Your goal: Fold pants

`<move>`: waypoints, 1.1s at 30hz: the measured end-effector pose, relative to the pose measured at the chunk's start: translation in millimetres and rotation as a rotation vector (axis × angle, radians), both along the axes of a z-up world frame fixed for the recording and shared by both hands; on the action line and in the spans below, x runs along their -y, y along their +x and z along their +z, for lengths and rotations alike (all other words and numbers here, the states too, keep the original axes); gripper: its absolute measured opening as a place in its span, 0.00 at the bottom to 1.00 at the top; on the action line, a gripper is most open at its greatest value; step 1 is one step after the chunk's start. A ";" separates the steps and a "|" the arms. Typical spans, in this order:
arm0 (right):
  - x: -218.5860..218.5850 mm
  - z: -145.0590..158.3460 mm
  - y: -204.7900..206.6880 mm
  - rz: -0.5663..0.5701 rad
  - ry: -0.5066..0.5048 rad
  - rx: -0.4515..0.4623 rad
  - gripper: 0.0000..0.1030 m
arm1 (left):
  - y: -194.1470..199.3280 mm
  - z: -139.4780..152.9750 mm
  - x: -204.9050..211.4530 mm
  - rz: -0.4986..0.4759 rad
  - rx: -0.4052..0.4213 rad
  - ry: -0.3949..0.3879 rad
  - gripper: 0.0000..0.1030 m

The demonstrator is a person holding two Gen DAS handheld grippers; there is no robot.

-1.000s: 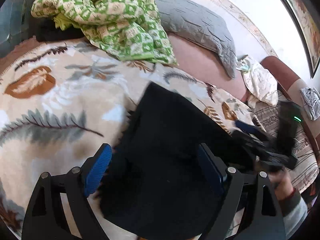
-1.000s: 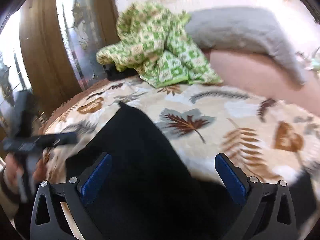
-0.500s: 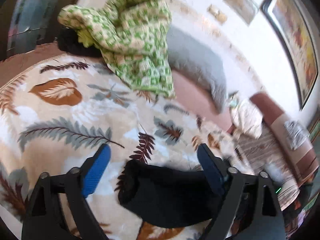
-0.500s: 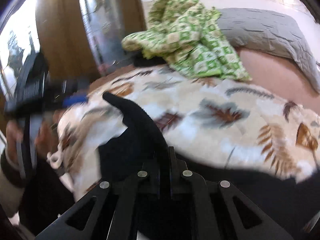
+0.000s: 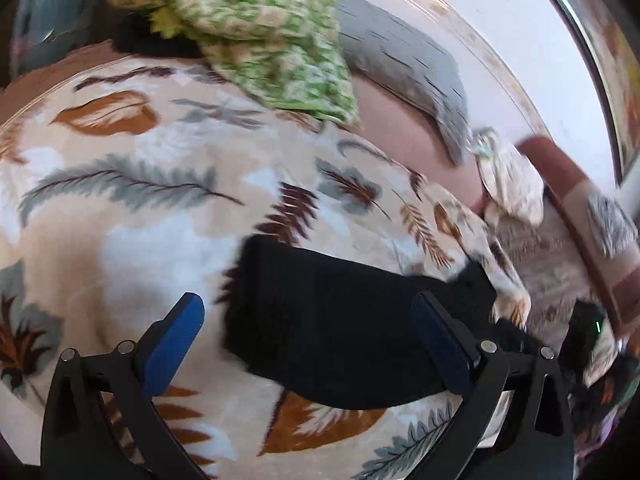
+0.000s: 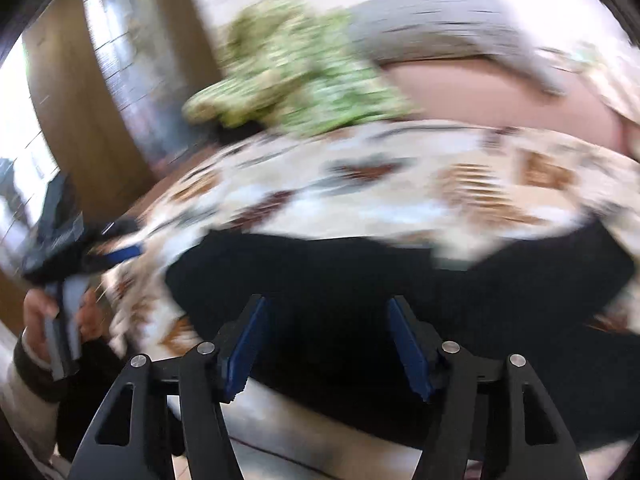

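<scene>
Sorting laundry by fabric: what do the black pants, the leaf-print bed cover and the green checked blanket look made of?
Black pants: soft matte knit or fleece, guessing from the fuzzy edge and lack of shine.
Leaf-print bed cover: plush, fleece-like, with soft-edged printed leaves.
Green checked blanket: thick, quilted or woven-looking cloth that bunches in bulky folds.
Blur leaves all three uncertain.

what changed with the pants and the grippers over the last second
The black pants, first spread wide, now lie as a smaller folded bundle on the leaf-print blanket. The right gripper clamped shut on the cloth half a second ago; its jaws are opening now, off the fabric. The left gripper has widened and holds nothing. The green checked blanket and grey pillow stayed put.
</scene>
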State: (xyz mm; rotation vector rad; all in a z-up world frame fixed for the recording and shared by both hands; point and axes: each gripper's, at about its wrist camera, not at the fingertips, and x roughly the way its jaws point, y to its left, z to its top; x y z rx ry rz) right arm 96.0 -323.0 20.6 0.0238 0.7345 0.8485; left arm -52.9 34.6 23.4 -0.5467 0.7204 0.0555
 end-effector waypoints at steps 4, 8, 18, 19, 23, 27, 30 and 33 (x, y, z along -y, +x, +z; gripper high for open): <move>79.7 -22.3 65.3 -0.315 0.008 -0.111 0.62 | 16.6 -5.7 34.5 -0.134 -0.025 0.047 1.00; 128.1 -52.4 125.0 -0.477 0.096 -0.293 0.64 | 29.8 -13.9 58.0 -0.234 -0.068 0.039 1.00; 120.5 -73.4 182.0 -0.504 0.239 -0.353 0.04 | 36.7 -16.9 54.6 -0.203 -0.080 0.038 1.00; 126.5 -65.2 175.8 -0.499 0.276 -0.336 0.04 | 36.3 -16.7 53.7 -0.200 -0.077 0.038 1.00; 165.5 -13.6 124.4 -0.513 0.301 -0.202 0.04 | 28.5 -11.7 49.2 -0.201 -0.047 0.046 1.00; 212.8 -9.9 69.2 -0.571 0.269 -0.187 0.04 | 19.4 -8.5 41.3 -0.183 -0.031 0.061 1.00; 223.1 -45.9 64.5 -0.611 0.213 -0.281 0.04 | 14.8 -9.3 30.9 -0.137 -0.031 0.050 1.00; 215.4 -68.3 66.9 -0.619 0.126 -0.300 0.04 | 7.9 -8.8 20.6 -0.085 -0.023 0.045 1.00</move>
